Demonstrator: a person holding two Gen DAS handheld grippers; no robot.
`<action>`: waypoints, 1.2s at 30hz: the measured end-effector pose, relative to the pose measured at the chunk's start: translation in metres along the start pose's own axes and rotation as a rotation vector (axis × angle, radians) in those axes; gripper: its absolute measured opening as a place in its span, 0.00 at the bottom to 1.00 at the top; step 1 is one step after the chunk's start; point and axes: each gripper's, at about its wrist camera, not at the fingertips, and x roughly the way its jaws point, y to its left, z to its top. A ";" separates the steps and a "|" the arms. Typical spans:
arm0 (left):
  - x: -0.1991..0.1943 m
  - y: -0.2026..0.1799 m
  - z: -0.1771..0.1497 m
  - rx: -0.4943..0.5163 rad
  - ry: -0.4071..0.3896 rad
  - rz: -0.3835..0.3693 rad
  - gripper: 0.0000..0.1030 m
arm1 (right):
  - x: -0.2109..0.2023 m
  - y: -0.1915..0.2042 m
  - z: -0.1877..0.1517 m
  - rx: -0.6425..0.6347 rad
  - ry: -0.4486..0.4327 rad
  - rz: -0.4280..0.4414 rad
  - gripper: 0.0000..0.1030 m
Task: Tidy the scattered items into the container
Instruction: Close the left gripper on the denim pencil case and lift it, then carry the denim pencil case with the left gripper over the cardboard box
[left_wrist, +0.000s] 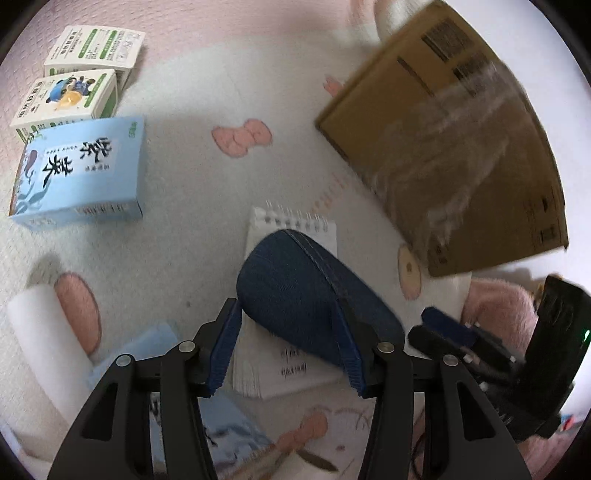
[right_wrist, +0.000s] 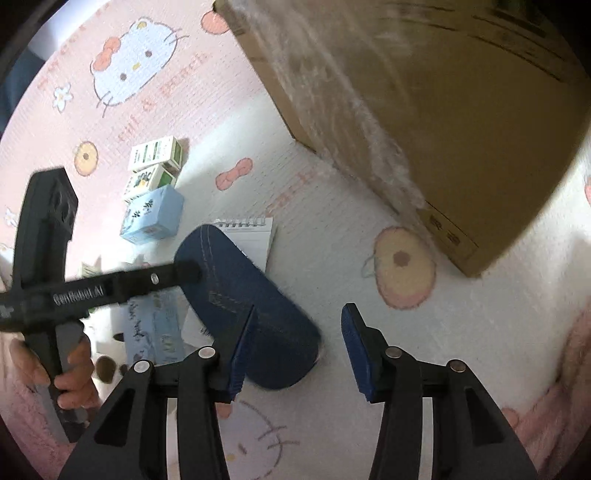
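Left gripper (right_wrist: 184, 273) body carried white lettering "GenRobot.AI". Light blue box (left_wrist: 79, 173) showed large black brush-style Chinese characters on white panel, not legible enough to transcribe. Two white-and-green cartons (left_wrist: 68, 98) bore small print, too blurred. Cardboard box (left_wrist: 454, 147) had dark printed blocks, unreadable. Pink mat (right_wrist: 147, 110) lettering indistinct.

Both wrist views look steeply down, close over the mat (left_wrist: 192, 92). Left view faces along its fingers onto the denim case (left_wrist: 295, 291). Right view sits just beside it. Shared: case (right_wrist: 243, 306), notepad (right_wrist: 255, 236), cardboard box (right_wrist: 461, 122).
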 end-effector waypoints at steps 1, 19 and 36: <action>-0.001 -0.002 -0.001 0.015 0.012 0.015 0.53 | -0.003 -0.004 -0.003 0.025 0.001 0.010 0.44; 0.017 0.010 0.032 -0.092 -0.009 -0.064 0.56 | 0.025 -0.031 -0.025 0.336 0.106 0.200 0.51; -0.016 0.009 -0.002 -0.173 -0.129 -0.125 0.54 | -0.001 -0.031 -0.013 0.293 -0.016 0.211 0.50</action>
